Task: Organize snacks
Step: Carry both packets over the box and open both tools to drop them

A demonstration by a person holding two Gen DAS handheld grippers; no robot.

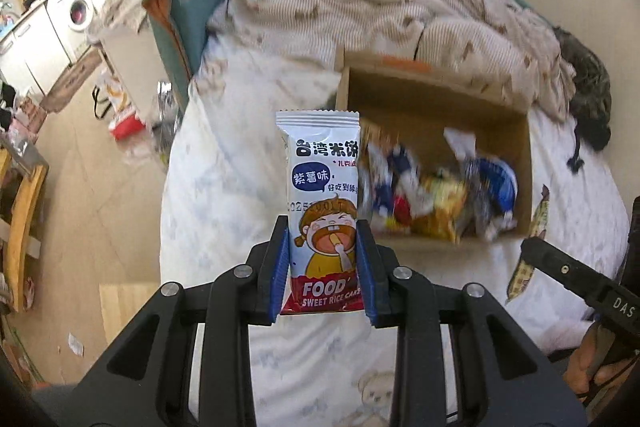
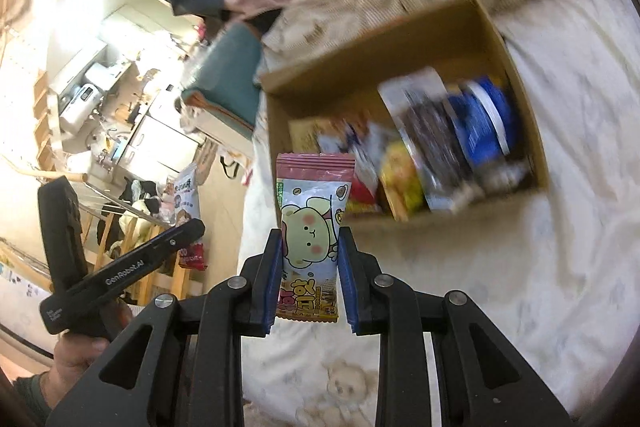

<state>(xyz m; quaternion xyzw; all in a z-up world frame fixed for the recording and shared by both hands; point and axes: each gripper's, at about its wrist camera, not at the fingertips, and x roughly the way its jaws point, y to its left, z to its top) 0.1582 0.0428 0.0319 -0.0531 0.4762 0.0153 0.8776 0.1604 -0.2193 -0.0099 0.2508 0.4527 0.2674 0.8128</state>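
Above a white bedsheet [image 1: 208, 187], short of the cardboard box [image 1: 436, 99] of snacks, our left gripper [image 1: 325, 227] clamps a "SWEET RICE CAKE" packet [image 1: 320, 187] while our right gripper [image 2: 309, 239] pinches a pink bear-printed packet [image 2: 312, 223].

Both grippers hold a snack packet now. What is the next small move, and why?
Probably carry the rice cake packet in the left gripper over the open cardboard box and release it there. Other snacks already lie inside, and the packet is still short of the box.

Cardboard box [image 1: 436, 95] top open, half-filled.
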